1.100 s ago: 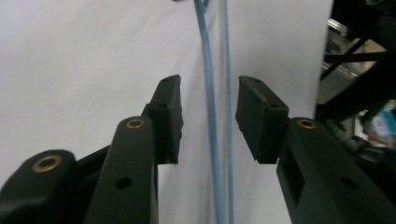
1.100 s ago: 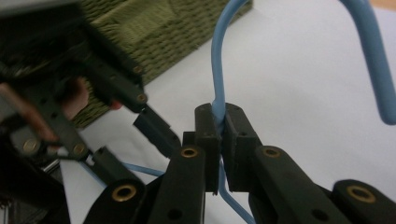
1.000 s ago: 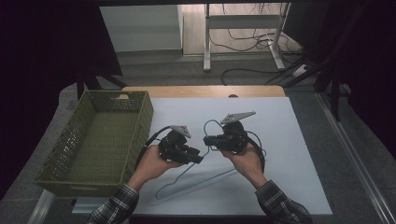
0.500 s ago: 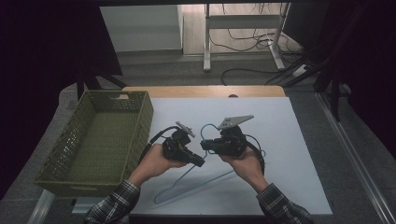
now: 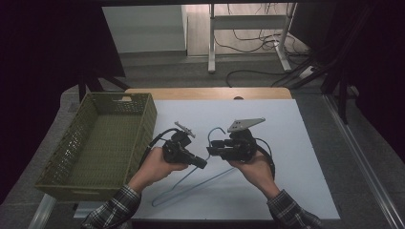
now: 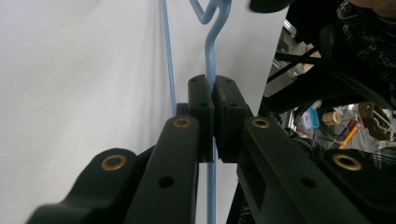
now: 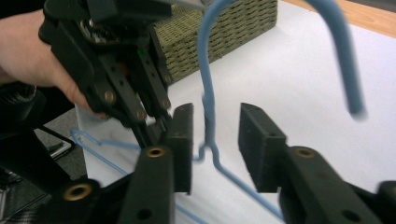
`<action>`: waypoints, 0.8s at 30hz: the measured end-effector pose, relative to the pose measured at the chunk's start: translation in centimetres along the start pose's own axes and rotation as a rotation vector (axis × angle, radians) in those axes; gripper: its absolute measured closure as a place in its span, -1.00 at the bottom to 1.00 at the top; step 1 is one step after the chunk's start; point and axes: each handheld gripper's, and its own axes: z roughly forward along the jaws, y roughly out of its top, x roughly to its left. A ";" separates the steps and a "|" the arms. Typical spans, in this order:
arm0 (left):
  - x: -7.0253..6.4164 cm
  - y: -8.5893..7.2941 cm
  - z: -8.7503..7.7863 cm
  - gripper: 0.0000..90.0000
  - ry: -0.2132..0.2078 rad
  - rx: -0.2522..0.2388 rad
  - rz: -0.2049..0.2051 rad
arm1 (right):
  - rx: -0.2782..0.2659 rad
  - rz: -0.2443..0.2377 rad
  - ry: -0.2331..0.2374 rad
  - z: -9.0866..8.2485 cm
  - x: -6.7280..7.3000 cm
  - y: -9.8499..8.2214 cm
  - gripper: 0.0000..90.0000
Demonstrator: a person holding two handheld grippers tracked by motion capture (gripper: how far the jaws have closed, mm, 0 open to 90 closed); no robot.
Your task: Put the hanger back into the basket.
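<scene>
A light blue wire hanger [image 5: 200, 183] lies on the white table sheet [image 5: 305, 157], its hook [image 5: 216, 130] raised between my hands. My left gripper [image 5: 203, 164] is shut on the hanger's wire just below the hook; in the left gripper view its pads [image 6: 201, 100] pinch the blue wire [image 6: 210, 51]. My right gripper [image 5: 210, 150] faces it from the right. Its jaws have just been opening, and the hanger's neck [image 7: 206, 98] stands free between its parted pads [image 7: 183, 140], touching neither. The left gripper [image 7: 156, 130] sits close beside it.
An olive woven basket [image 5: 148, 119] stands on the table's left side, seen also as the basket [image 7: 224, 28] behind the grippers. The wooden table edge [image 5: 205, 93] runs along the back. Cables and a metal stand [image 5: 248, 33] are on the floor beyond.
The right gripper has edged a little left toward the left one. The left hand and the hanger's lower part lie as before.
</scene>
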 end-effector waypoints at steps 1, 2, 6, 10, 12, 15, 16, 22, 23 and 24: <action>0.0 -0.1 -0.2 0.94 0.006 -0.012 0.000 | 0.001 -0.001 -0.006 -0.2 0.0 -0.1 0.38; 0.0 -0.1 -0.5 0.94 0.001 -0.014 0.000 | 0.000 -0.003 -0.012 -0.5 0.0 -0.2 0.34; -0.1 -0.3 -1.6 0.94 0.006 -0.046 -0.005 | -0.002 0.011 -0.028 -1.7 -0.1 -0.9 0.19; -0.3 -0.4 -3.1 0.94 0.021 -0.084 -0.011 | -0.004 0.020 -0.047 -2.9 -0.3 -1.7 -0.01; -0.5 -0.5 -3.9 0.94 0.036 -0.097 -0.009 | -0.011 0.024 -0.055 -3.5 -0.3 -2.1 -0.12; -0.7 -0.8 -5.2 0.94 0.053 -0.119 -0.009 | -0.004 0.020 -0.080 -4.3 -0.4 -2.7 -0.34; -0.8 -0.8 -5.6 0.94 0.054 -0.127 -0.010 | -0.003 0.021 -0.084 -4.5 -0.4 -2.8 -0.38; -1.0 -1.3 -8.4 0.94 0.082 -0.176 -0.017 | 0.004 0.038 -0.100 -5.4 -0.3 -3.9 -0.65; -1.1 -1.3 -8.9 0.94 0.088 -0.186 -0.020 | 0.007 0.043 -0.106 -5.6 -0.3 -4.0 -0.68; -1.3 -1.4 -9.4 0.94 0.101 -0.194 -0.021 | 0.007 0.043 -0.114 -5.7 -0.2 -4.2 -0.70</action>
